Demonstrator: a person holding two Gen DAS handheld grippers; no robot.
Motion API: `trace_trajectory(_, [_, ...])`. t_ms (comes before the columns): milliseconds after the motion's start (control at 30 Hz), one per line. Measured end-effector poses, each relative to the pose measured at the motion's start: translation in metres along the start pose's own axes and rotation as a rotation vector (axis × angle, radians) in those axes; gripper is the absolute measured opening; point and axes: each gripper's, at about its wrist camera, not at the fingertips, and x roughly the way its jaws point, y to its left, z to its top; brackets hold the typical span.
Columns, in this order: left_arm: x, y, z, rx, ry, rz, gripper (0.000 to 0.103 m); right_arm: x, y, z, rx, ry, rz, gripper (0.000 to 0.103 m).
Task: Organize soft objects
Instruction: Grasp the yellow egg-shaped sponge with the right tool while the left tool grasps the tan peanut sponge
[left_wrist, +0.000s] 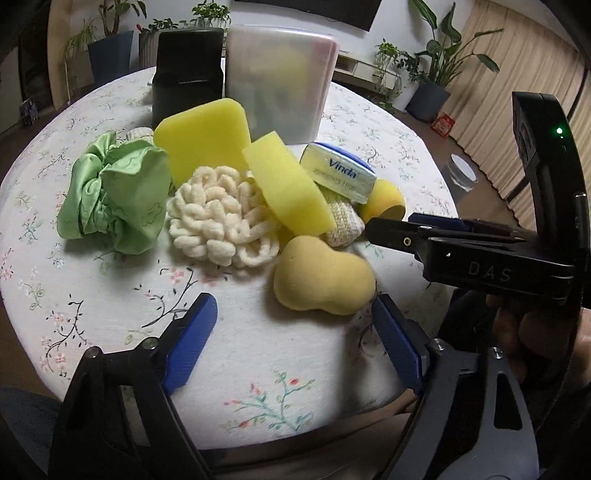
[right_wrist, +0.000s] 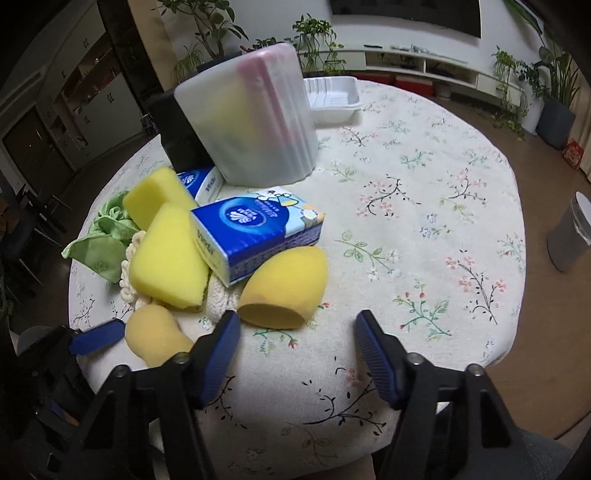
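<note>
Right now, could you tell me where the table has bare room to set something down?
The tablecloth is bare right of the tissue pack and frosted box, out to the edge. A smaller patch lies before the green cloth. Sponges, tissue packs and knits crowd the pile.

A round table covered by a floral cloth is seen. On it, at twelve o'clock in the right wrist view, a white tray is set at the far edge. Potted plants are ranged at one o'clock in the left wrist view, before beige curtains. A grey bin is placed on the floor at three o'clock, and a white low shelf is seen along the wall.
</note>
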Motion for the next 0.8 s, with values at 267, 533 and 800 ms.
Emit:
trace_trajectory(267, [0.007, -0.017, 0.002, 0.012, -0.002, -0.026, 0.083, 0.003, -0.003, 0.005, 0.013, 0.019, 0.029, 0.066])
trace_trajectory(533, [0.017, -0.031, 0.003, 0.076, -0.010, 0.037, 0.067, 0.006, -0.006, 0.010, 0.008, 0.015, 0.024, 0.073])
trace_trajectory(800, [0.021, -0.031, 0.006, 0.101, -0.039, 0.081, 0.054, 0.008, -0.008, 0.010, -0.010, -0.011, 0.027, 0.074])
